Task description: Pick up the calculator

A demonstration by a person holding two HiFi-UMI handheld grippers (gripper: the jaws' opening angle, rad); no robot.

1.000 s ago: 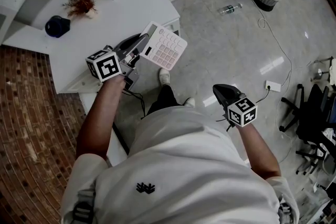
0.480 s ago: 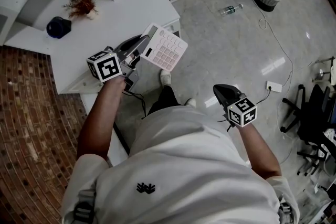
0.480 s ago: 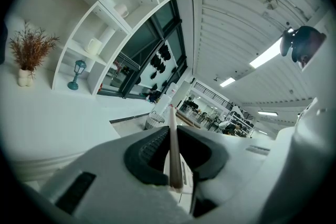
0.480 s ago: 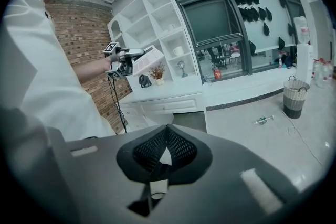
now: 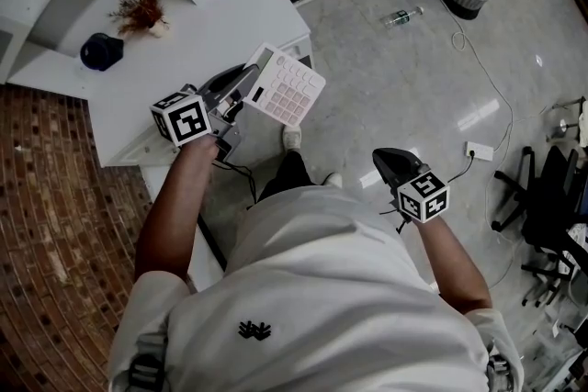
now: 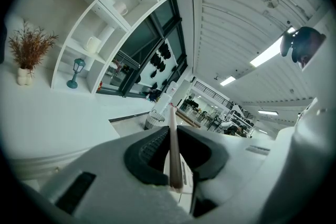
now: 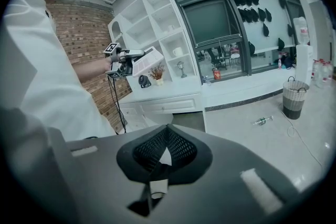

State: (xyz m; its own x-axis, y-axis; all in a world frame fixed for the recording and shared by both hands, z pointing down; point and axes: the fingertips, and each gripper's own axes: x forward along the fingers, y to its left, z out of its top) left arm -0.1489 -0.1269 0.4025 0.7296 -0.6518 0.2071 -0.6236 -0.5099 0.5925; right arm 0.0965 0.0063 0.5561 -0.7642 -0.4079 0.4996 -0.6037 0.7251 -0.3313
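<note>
No words or numbers readable anywhere, calculator [image 5: 287, 87] keys too small to make out, only black square code patterns on the cubes of the left gripper [image 5: 248, 81] and right gripper [image 5: 384, 159], small dark wordless emblem [image 5: 254, 329] on the shirt [image 5: 322, 280]

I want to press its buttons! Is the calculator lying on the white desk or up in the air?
Up in the air. The left gripper pinches the calculator by one edge, tilted, off the white desk.

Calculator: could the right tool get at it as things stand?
Probably yes. The calculator is held up in the left tool, its far end free, and only open air lies between it and the empty right tool.
</note>
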